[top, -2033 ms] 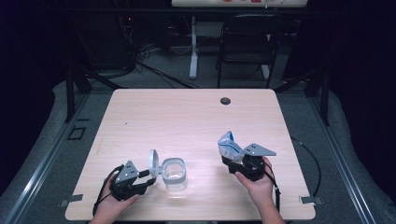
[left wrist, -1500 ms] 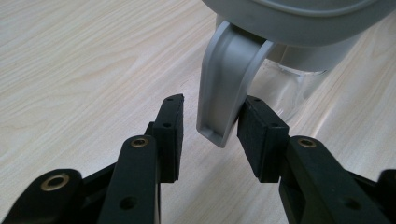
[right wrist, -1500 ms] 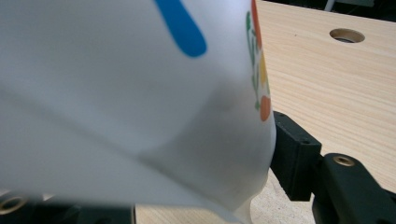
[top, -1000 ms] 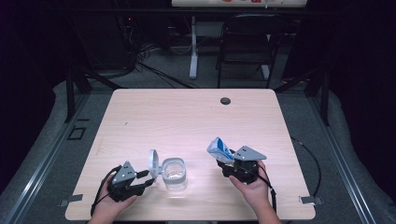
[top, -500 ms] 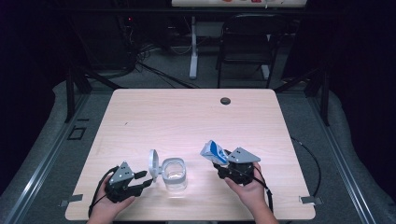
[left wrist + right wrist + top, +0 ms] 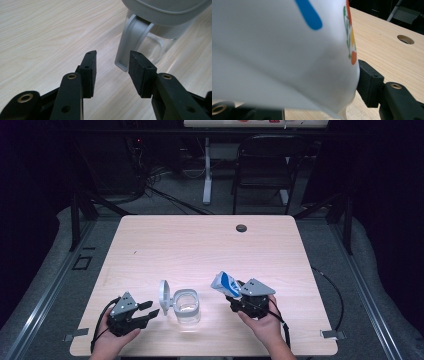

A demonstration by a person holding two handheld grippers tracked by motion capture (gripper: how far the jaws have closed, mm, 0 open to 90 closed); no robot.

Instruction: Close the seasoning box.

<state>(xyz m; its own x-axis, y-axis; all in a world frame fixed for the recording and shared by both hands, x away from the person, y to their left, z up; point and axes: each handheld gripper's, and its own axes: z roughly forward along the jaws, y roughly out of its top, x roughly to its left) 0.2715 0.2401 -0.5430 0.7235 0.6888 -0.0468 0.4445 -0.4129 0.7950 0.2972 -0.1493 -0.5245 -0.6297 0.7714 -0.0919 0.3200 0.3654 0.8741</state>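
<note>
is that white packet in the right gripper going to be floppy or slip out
Probably soft: the white packet bulges around the right gripper jaw in the right gripper view. Likely light, since it stays tilted aloft. Its smooth printed skin may be slippery, so it could slide.

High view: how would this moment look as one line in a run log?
left tool: open, beside clear container | lid: flipped open | right tool: holding white pouch | table: wooden

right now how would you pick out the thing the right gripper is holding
On the pale wooden table, look at the near edge, right of the clear glass jar with its open white lid. The right gripper clamps a white soft pouch, alone in bearing blue markings.
</note>
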